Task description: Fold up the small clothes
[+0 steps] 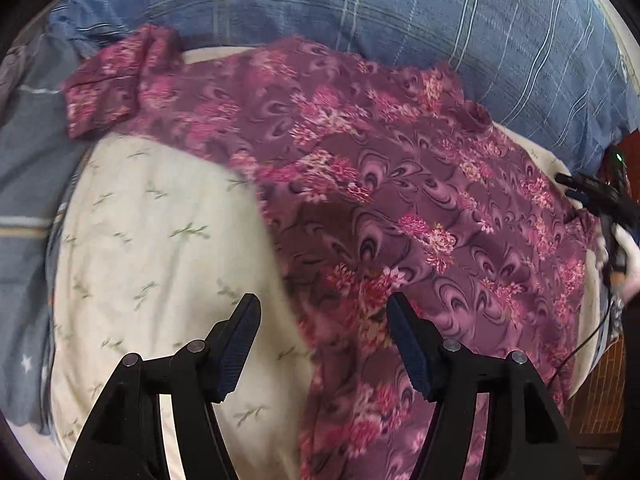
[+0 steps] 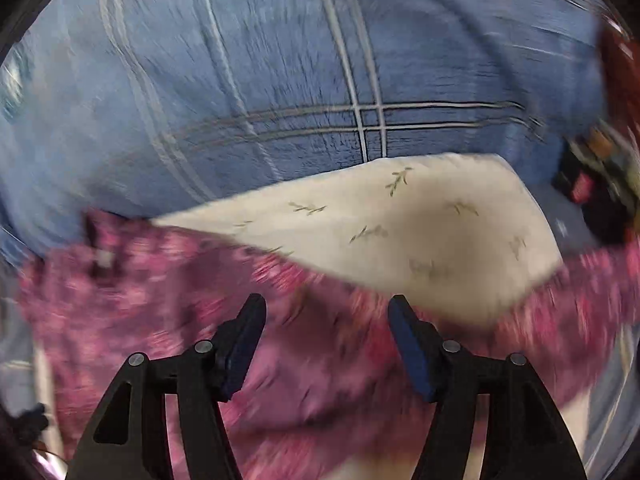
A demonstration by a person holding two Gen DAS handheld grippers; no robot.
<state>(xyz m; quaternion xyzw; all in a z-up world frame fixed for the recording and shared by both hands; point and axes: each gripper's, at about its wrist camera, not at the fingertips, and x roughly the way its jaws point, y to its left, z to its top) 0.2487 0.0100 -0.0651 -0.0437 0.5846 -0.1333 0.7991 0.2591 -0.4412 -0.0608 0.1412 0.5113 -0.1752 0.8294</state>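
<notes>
**Both grippers empty above the spread garment**

Left gripper (image 1: 322, 312) hangs with its jaws spread and nothing between them, at six o'clock in the left wrist view. The purple floral garment (image 1: 400, 200) lies unfolded across the cream leaf-print sheet (image 1: 152, 240), running from a sleeve (image 1: 104, 88) at ten o'clock down to the hem near five o'clock. A blue plaid quilt (image 1: 400, 12) is bunched along twelve o'clock. At three o'clock the right gripper (image 1: 576, 184) shows small, at the garment's far edge.

In the right wrist view, heavily blurred, the right gripper (image 2: 326, 312) is likewise spread and empty at six o'clock. The garment (image 2: 160, 312) fills the lower half; the sheet (image 2: 400, 232) shows toward two o'clock, the quilt (image 2: 280, 60) above.

Judging from this, the fold has not yet been made. The thin fabric looks slippery: a pinch taken off the true edge would likely catch one layer only, or drag sheet along with it. The soft bed gives little to press against, so a crease may slide. Uneven grips on the two sides would skew the fold.
</notes>
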